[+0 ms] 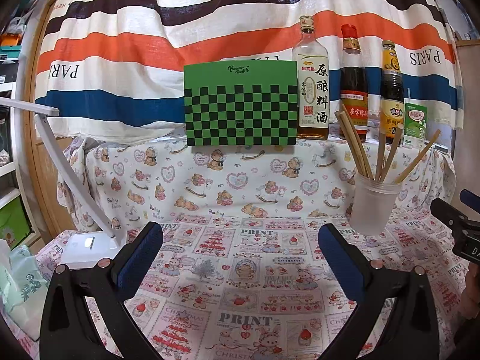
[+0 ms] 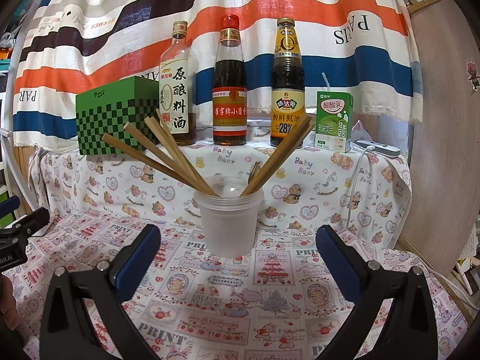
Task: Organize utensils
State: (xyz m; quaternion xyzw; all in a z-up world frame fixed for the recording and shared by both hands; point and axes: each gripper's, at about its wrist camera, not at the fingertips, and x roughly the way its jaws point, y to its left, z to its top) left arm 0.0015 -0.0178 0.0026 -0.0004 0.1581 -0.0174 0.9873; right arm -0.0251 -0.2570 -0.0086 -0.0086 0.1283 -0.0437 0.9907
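A frosted plastic cup (image 2: 229, 225) stands on the patterned tablecloth and holds several wooden chopsticks (image 2: 168, 156) that fan out left and right. In the left wrist view the cup (image 1: 373, 207) is at the right with the chopsticks (image 1: 355, 147) sticking up. My right gripper (image 2: 237, 243) is open and empty, with the cup just ahead between its blue pads (image 2: 138, 258). My left gripper (image 1: 240, 240) is open and empty over the cloth, left of the cup. The right gripper's tip shows at the far right of the left view (image 1: 456, 219).
Behind stand a green checkered box (image 1: 241, 106), three sauce bottles (image 2: 229, 87) and a green milk carton (image 2: 334, 121) on a raised shelf. A white desk lamp (image 1: 87, 240) stands at the left. A white power strip (image 2: 379, 147) and cable lie at the right.
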